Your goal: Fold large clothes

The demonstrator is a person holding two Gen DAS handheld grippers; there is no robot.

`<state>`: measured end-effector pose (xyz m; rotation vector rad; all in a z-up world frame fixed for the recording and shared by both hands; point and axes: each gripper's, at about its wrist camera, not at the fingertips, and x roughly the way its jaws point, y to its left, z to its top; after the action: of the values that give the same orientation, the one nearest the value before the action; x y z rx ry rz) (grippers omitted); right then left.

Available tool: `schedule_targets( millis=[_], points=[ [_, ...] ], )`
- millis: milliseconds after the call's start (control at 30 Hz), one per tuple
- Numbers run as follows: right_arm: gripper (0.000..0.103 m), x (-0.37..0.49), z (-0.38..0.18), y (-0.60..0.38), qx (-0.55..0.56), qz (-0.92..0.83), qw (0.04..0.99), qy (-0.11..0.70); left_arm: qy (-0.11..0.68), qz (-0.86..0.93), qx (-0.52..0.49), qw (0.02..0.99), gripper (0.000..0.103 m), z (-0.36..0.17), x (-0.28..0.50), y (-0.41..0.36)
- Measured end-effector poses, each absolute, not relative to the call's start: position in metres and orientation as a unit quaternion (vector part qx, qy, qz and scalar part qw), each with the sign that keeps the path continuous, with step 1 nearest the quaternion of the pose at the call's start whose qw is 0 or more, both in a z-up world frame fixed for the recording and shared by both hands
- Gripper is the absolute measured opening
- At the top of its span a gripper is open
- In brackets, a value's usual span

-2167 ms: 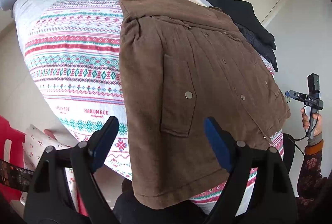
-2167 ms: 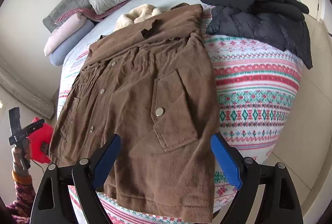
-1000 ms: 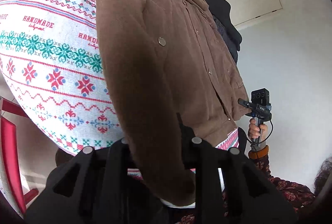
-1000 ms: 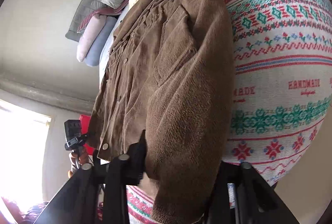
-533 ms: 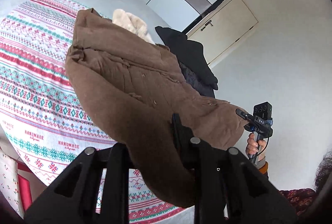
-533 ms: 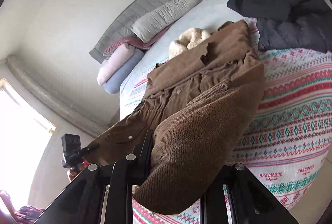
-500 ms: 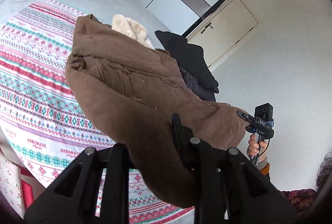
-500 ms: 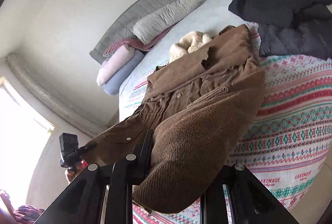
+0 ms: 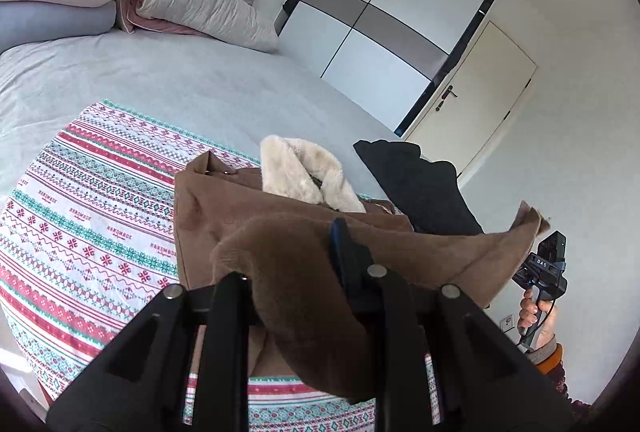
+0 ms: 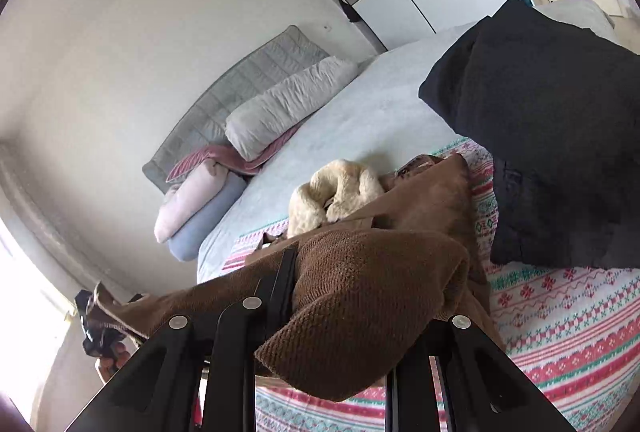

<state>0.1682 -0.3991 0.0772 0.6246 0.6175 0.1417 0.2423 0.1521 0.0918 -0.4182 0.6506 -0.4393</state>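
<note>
A brown corduroy jacket, its cream fleece collar lying toward the pillows, is lifted by its bottom hem above a patterned blanket at the foot of a bed, the upper half of the garment resting flat on the blanket. The left gripper is clamped on one hem corner, cloth bunched between its narrowed fingers; the right gripper is pinched on the other corner in the same way, a thick fold spilling over its frame. Between the two, the hem hangs in a shallow sag. In the left wrist view the far corner juts up beside the right-hand tool, held in a hand.

The jacket looks heavy and soft: thick ribbed cloth that drapes and slumps rather than holding a line, though not slippery, so a pinch at each corner should keep it. The hem corners, where the fabric is doubled, appear the soundest places to grip; a single layer would likely stretch or pull loose. The fold seems under way, with the hem apparently to be carried up toward the collar; the weight could drag the lower layer out of square.

A pile of dark clothes lies just beside the jacket on the blanket. Pillows are stacked at the headboard, and a panelled wardrobe stands beyond the bed.
</note>
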Motion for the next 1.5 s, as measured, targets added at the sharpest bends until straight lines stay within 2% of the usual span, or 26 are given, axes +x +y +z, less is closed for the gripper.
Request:
schedule_targets(
  millis=[267,467,567,667,733,800,867,900,933,1000,1100,1233,1267,1333,1367,1400,1467,1500],
  points=[
    [0.023,0.292,0.001,-0.421,0.309,0.022,0.868,0.389,0.399,-0.152,-0.192,0.883,0.027,0.001,0.367,0.138],
    [0.027,0.340,-0.068,-0.431,0.320,-0.002,0.831,0.455,0.467,-0.128,-0.203,0.851,0.028,-0.062,0.406,0.132],
    [0.027,0.341,-0.073,-0.440,0.347,0.009,0.819,0.457,0.474,-0.144,-0.224,0.839,0.031,-0.060,0.405,0.138],
    [0.032,0.333,-0.063,-0.444,0.369,0.032,0.806,0.461,0.475,-0.161,-0.211,0.839,0.037,-0.042,0.394,0.139],
    [0.040,0.327,-0.049,-0.446,0.386,0.055,0.798,0.459,0.464,-0.170,-0.190,0.848,0.047,-0.025,0.384,0.138],
    [0.048,0.318,-0.034,-0.450,0.408,0.087,0.791,0.447,0.438,-0.169,-0.171,0.866,0.071,-0.007,0.371,0.142],
    [0.054,0.308,-0.020,-0.456,0.428,0.111,0.792,0.422,0.406,-0.169,-0.156,0.884,0.080,0.007,0.360,0.147],
    [0.060,0.302,-0.010,-0.460,0.427,0.112,0.801,0.404,0.397,-0.166,-0.145,0.891,0.081,0.011,0.357,0.150],
    [0.071,0.296,-0.002,-0.463,0.420,0.102,0.815,0.386,0.394,-0.159,-0.131,0.896,0.081,0.013,0.356,0.152],
    [0.077,0.285,0.011,-0.470,0.390,0.069,0.844,0.362,0.406,-0.144,-0.096,0.897,0.081,0.010,0.361,0.152],
    [0.078,0.284,0.011,-0.470,0.327,0.023,0.866,0.377,0.426,-0.131,-0.047,0.894,0.081,-0.003,0.372,0.145],
    [0.077,0.298,-0.008,-0.450,0.194,-0.024,0.877,0.439,0.453,-0.143,-0.001,0.880,0.081,-0.024,0.392,0.134],
    [0.078,0.303,-0.015,-0.444,0.161,-0.031,0.876,0.454,0.463,-0.144,0.003,0.875,0.081,-0.029,0.399,0.131],
    [0.077,0.312,-0.029,-0.436,0.127,-0.031,0.871,0.474,0.477,-0.147,-0.003,0.866,0.072,-0.037,0.413,0.125],
    [0.077,0.316,-0.034,-0.435,0.127,-0.030,0.868,0.479,0.483,-0.152,-0.013,0.862,0.057,-0.040,0.418,0.123],
    [0.074,0.320,-0.039,-0.433,0.132,-0.028,0.867,0.480,0.488,-0.157,-0.027,0.858,0.034,-0.041,0.422,0.120],
    [0.051,0.326,-0.043,-0.426,0.148,-0.014,0.867,0.476,0.482,-0.149,-0.032,0.863,0.010,-0.037,0.423,0.113],
    [0.024,0.326,-0.041,-0.423,0.143,-0.018,0.871,0.470,0.465,-0.134,-0.019,0.875,0.010,-0.030,0.420,0.109]
  ],
)
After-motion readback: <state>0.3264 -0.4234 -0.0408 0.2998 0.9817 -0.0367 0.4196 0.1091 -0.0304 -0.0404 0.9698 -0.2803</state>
